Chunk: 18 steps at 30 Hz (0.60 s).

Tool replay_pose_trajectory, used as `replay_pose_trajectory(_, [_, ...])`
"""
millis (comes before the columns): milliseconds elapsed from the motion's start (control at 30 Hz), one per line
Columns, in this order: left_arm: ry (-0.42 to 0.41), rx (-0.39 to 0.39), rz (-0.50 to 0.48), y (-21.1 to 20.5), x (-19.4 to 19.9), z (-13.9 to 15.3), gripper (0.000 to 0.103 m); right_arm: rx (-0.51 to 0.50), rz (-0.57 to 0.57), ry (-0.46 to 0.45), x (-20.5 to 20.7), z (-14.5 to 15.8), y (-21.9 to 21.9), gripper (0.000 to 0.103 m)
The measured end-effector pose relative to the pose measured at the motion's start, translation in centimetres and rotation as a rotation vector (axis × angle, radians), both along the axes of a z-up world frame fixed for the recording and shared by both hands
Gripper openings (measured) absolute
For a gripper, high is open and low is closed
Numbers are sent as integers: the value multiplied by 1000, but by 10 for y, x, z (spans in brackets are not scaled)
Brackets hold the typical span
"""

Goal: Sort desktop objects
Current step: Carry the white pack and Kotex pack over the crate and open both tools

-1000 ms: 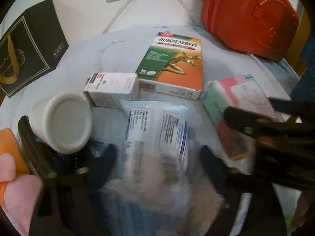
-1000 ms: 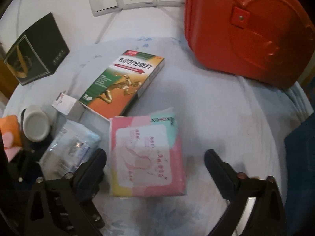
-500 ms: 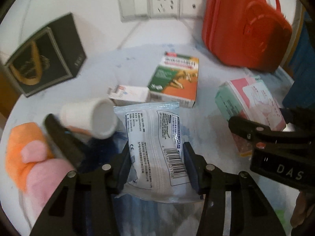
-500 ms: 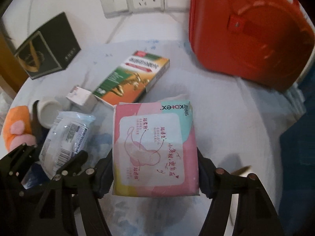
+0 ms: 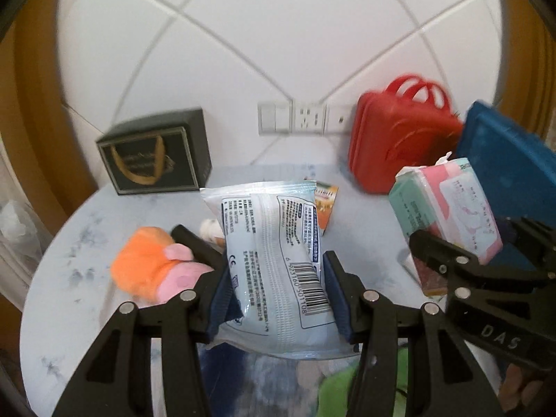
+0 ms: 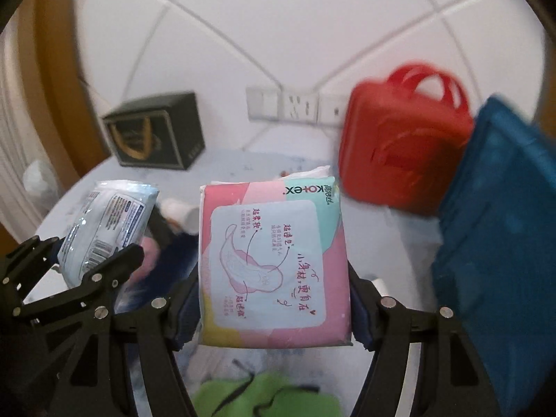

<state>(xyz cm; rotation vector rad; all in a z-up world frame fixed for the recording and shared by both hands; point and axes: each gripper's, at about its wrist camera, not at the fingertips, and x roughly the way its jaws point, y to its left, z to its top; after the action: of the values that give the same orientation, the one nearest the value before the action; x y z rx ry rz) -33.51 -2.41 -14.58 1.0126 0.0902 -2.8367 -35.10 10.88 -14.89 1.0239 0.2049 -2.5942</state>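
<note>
- The pale blue face-mask packet [image 5: 274, 264] is clamped between the left gripper [image 5: 278, 292] fingers, raised above the counter [image 5: 87, 236].
- The pink Kotex pad pack [image 6: 271, 264] is pinched by the right gripper [image 6: 274, 309] fingers, partly closed, off the counter.

Black skeletal left gripper [image 5: 278, 295], silver screws, navy pads, right gripper [image 6: 274, 309] alike, "DAS" lettering on its side
</note>
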Motion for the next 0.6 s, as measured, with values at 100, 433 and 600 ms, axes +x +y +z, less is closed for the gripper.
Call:
replay_pose_trajectory(100, [41,-5,-10,5,34,23,49,-7,-8,53,32,26,6,70])
replay_pose_trajectory(433, [147,-1,-149,40,115,76,49,8,-148,190,143,87,42,70])
replay_pose_trajectory(600, [169,8,-242,75,137,89,49,37,-236,218,178,102,69,70])
